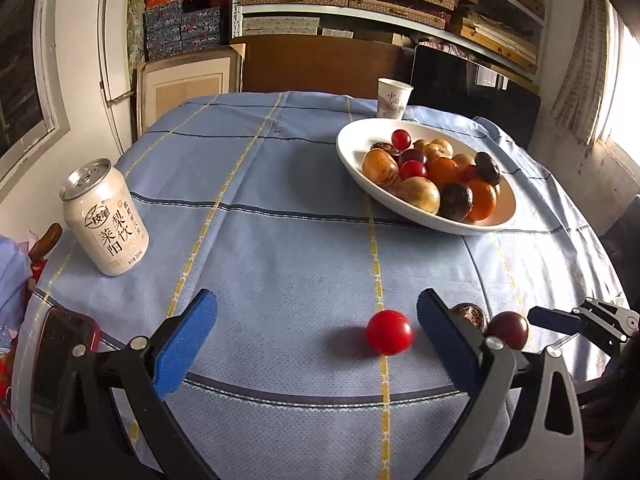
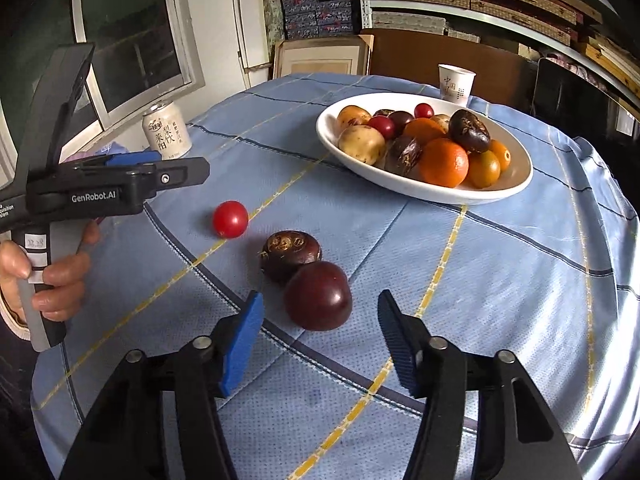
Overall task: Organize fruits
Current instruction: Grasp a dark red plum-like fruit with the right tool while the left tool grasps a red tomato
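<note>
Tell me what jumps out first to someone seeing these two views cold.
The white bowl heaped with mixed fruit at the far right of the blue checked tablecloth grabs the eye first. Next come three loose pieces near the front edge: a bright red cherry tomato, a brown water chestnut and a dark plum touching it. The right hand-held gripper stands open just before the plum; the left hand-held gripper is open by the tomato.

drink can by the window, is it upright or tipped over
Upright. The drink can stands on its base on the blue tablecloth, with its pull-tab top facing up; it only looks slanted because of the fisheye lens.
</note>
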`<act>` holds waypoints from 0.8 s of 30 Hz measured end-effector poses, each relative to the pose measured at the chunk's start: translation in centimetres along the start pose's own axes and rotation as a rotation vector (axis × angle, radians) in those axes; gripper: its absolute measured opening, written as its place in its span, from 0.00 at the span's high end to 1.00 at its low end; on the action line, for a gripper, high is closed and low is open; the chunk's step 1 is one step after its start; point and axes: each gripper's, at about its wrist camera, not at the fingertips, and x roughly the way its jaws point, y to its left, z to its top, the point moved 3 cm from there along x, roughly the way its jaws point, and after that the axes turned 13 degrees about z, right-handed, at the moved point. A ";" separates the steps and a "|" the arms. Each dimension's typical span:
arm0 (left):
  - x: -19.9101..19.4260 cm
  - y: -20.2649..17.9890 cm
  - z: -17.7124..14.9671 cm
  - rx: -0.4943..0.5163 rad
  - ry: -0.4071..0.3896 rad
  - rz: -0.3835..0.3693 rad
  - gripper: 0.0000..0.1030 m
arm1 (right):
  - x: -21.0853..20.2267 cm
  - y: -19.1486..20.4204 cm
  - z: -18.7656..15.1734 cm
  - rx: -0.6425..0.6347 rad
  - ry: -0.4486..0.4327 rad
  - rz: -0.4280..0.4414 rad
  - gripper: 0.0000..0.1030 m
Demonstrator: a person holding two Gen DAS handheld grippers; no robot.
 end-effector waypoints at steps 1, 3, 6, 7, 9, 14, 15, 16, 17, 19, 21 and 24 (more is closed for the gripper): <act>0.0 0.0 0.0 0.004 -0.001 0.003 0.05 | 0.0 0.1 0.0 -0.002 0.000 0.003 0.46; 0.0 -0.2 -0.1 0.013 -0.005 0.010 0.05 | 0.1 0.1 0.0 -0.005 -0.001 0.005 0.48; -0.1 -0.4 -0.2 0.025 -0.011 0.019 0.05 | 0.2 0.1 0.0 -0.003 0.002 0.010 0.54; -0.1 -0.5 -0.2 0.027 -0.011 0.019 0.05 | 0.3 0.1 0.0 -0.001 0.006 0.012 0.55; -0.1 -0.6 -0.2 0.031 -0.012 0.021 0.05 | 0.4 0.0 0.0 0.001 0.008 0.017 0.59; 0.0 -0.5 -0.2 0.026 -0.001 0.017 0.05 | 0.3 -0.2 0.0 0.011 0.003 0.016 0.66; 0.1 -0.4 -0.3 0.025 0.004 0.015 0.05 | 0.3 -0.3 0.1 0.017 0.001 0.021 0.66; 0.2 -0.3 -0.3 0.025 0.010 0.011 0.05 | 0.2 -0.4 0.1 0.023 0.000 0.025 0.67; 0.4 -0.3 -0.3 0.030 0.023 0.003 0.05 | 0.2 -0.5 0.1 0.026 -0.001 0.027 0.67; 0.9 -0.3 -0.5 0.051 0.050 -0.017 0.05 | -0.1 -0.7 0.1 0.038 -0.011 0.025 0.67; 1.2 -0.9 -1.0 0.101 0.066 -0.022 0.05 | -0.5 -1.0 0.3 0.056 -0.030 0.025 0.67; 1.0 -2.2 -1.5 0.177 0.045 -0.027 0.20 | -0.8 -1.4 0.3 0.076 -0.037 0.024 0.67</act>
